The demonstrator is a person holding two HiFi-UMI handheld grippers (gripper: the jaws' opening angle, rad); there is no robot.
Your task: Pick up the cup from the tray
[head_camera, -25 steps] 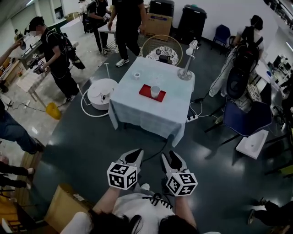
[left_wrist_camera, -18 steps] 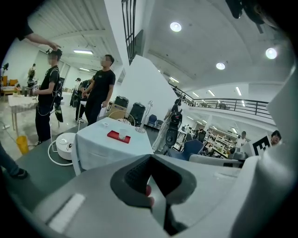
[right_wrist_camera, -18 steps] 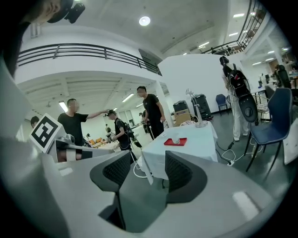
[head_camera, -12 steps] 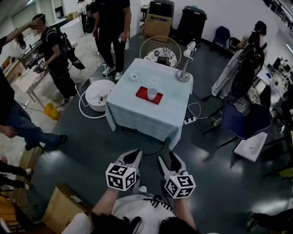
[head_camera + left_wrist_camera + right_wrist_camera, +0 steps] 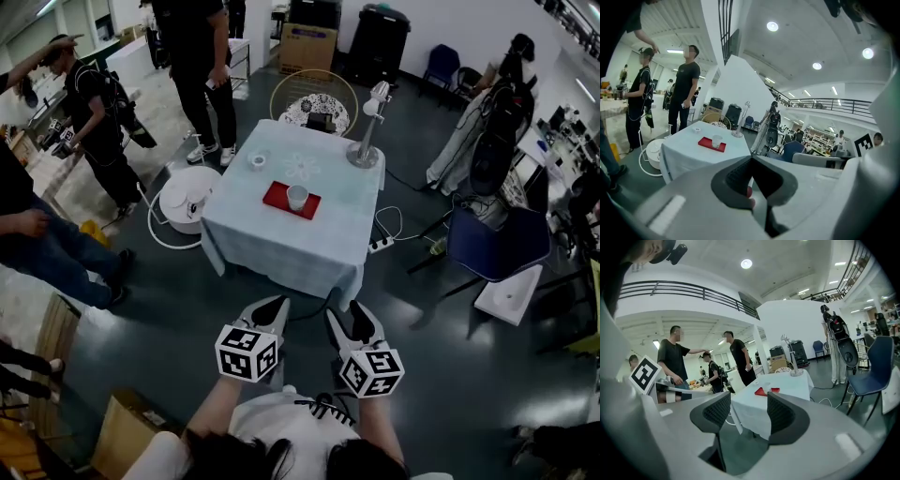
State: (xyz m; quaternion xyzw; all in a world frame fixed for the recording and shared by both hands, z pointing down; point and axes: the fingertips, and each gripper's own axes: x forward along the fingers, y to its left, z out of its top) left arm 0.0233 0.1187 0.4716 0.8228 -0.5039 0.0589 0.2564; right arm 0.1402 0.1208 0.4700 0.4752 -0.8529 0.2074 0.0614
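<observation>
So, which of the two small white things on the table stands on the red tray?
The taller white cup stands on the flat red tray; the other white thing sits apart on the pale tablecloth itself, toward its far left corner.

Open floor (image 5: 187, 309) runs right up to the near edge of the bench (image 5: 281, 248). On top, the lamp (image 5: 367, 122) stands at the far right corner, well apart from the tray (image 5: 275, 200). A white round unit (image 5: 187, 199) crowds the bench's left side, and a power strip (image 5: 380, 245) lies by its right.
</observation>
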